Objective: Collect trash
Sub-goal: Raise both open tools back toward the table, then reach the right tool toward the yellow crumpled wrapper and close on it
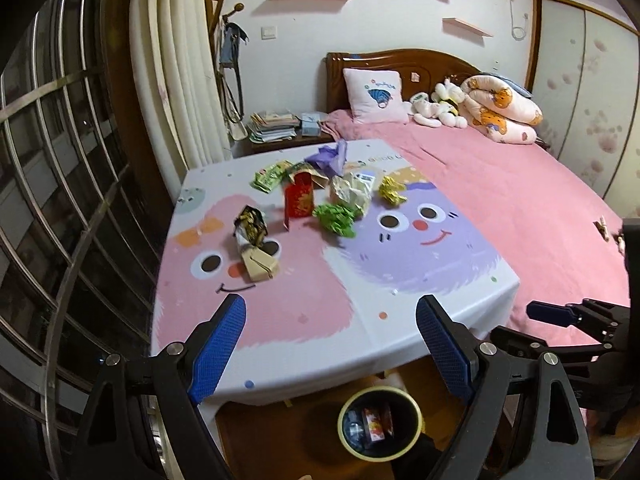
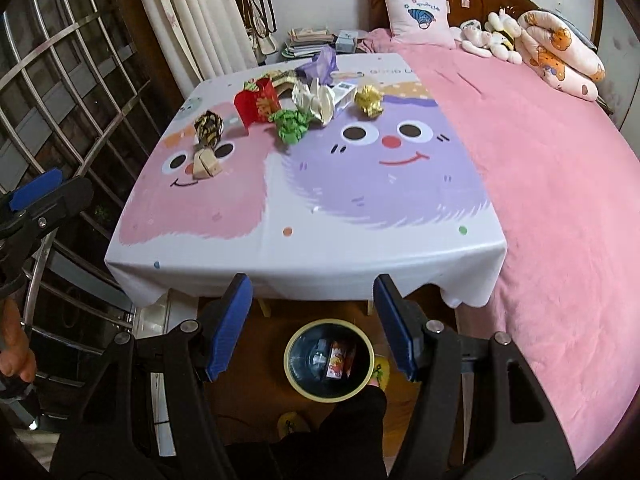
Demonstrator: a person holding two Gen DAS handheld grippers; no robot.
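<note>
Roughly eight trash pieces [image 2: 294, 125]; one bin [image 2: 329, 355].

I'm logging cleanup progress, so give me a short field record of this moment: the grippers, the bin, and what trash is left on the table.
left gripper: open, empty, above the table's near edge
right gripper: open, empty, above the bin
bin: on the floor in front of the table, a red-and-white carton already inside
table: covered by a cartoon-face cloth, beside the pink bed
trash left: red box, green crumpled wrapper, gold crumpled wrapper, purple wrapper, dark patterned wrapper, beige carton
</note>
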